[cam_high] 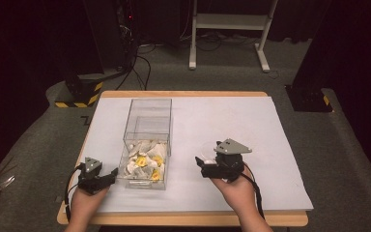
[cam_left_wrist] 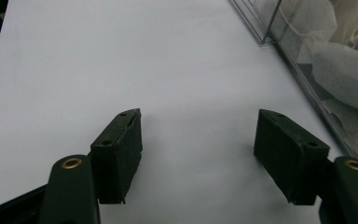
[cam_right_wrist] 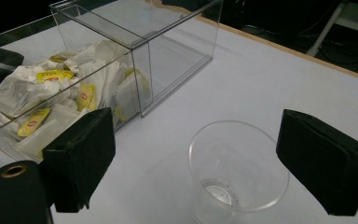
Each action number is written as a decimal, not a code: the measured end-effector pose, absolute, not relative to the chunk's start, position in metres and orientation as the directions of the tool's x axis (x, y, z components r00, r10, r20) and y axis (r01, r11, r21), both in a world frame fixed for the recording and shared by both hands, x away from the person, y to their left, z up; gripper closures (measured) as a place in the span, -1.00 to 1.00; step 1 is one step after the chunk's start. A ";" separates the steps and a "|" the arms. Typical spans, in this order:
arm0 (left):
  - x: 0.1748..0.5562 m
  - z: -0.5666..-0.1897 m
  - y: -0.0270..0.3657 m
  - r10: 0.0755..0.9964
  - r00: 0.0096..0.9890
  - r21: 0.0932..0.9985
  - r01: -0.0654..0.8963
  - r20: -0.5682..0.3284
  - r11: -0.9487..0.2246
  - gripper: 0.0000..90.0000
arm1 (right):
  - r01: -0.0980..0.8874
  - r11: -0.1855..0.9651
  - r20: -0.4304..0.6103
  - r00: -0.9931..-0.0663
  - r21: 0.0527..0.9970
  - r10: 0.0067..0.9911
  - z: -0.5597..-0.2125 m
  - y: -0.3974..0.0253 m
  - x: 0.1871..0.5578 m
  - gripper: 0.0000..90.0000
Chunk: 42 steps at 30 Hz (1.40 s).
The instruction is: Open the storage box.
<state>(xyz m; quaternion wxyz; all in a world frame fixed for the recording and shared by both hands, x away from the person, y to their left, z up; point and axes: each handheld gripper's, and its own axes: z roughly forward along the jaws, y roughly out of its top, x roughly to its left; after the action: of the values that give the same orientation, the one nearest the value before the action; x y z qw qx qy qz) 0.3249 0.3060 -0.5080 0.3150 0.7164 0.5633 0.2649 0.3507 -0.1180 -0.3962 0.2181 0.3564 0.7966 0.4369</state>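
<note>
A clear plastic box (cam_high: 147, 140) stands on the white table top, its near compartment full of white tea bags (cam_high: 145, 164) with yellow tags; the far compartment is empty. In the right gripper view the tea bags (cam_right_wrist: 60, 93) lie behind the box's clear wall (cam_right_wrist: 140, 79). An empty clear plastic cup (cam_right_wrist: 237, 170) stands upright between the jaws of my right gripper (cam_right_wrist: 209, 163), which is open around it without touching. In the high view that right gripper (cam_high: 206, 163) is right of the box. My left gripper (cam_high: 107, 178), open and empty, rests just left of the box; its fingertips (cam_left_wrist: 121, 140) hover over bare table.
The table's white sheet (cam_high: 251, 125) stretches wide to the right and behind the box. A wooden edge (cam_high: 183, 218) runs along the front. Beyond the table, a white desk frame (cam_high: 227, 29) and cables lie on the grey carpet.
</note>
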 end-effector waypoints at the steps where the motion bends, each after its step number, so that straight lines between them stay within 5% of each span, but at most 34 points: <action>1: 0.325 -0.508 0.306 0.974 0.226 0.750 0.640 0.026 -0.168 -0.28 | 0.372 0.367 -0.039 -0.656 0.853 0.754 -0.397 -0.115 0.351 -0.73; 42: 0.323 -0.508 0.306 0.974 0.226 0.752 0.638 0.022 -0.165 -0.28 | 0.326 0.420 0.012 -0.802 0.847 0.598 -0.402 -0.013 0.345 -0.71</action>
<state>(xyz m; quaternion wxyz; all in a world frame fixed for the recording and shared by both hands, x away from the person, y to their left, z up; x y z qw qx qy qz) 0.3234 0.3055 -0.5083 0.3173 0.7157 0.5630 0.2647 0.3455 -0.0134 -0.4017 0.1474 0.2782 0.8297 0.4609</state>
